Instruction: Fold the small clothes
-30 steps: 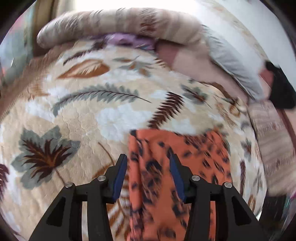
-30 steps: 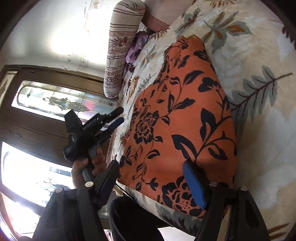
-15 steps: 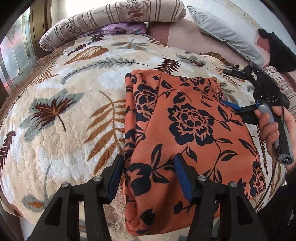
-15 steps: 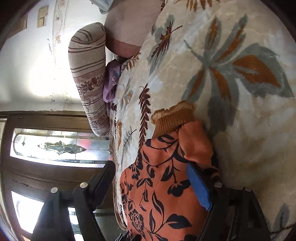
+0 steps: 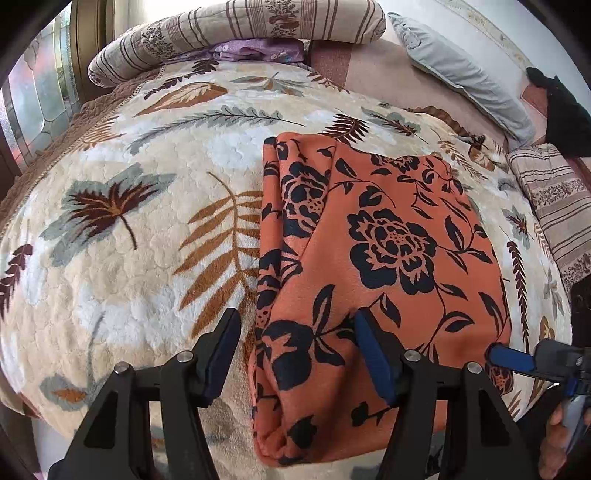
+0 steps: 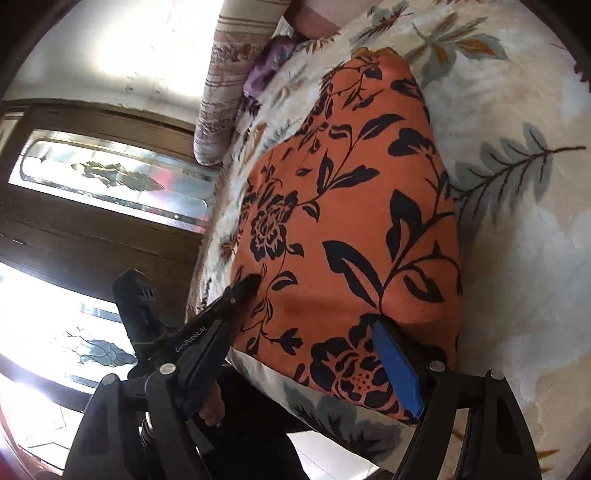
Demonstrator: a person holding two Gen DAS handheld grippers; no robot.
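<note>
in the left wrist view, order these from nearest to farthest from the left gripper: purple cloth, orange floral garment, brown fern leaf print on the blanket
1. Orange floral garment: between the left gripper fingers, at the near bed edge.
2. Brown fern leaf print: on the blanket, just left of the garment.
3. Purple cloth: far end, under the striped bolster pillow.

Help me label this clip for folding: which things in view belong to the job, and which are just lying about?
Job:
- orange floral garment, lying on the blanket
- left claw, open astride its near edge
- right claw, open at its near corner

Lying about:
- leaf-print blanket
- striped bolster
- purple cloth
- grey pillow
- black item
</note>
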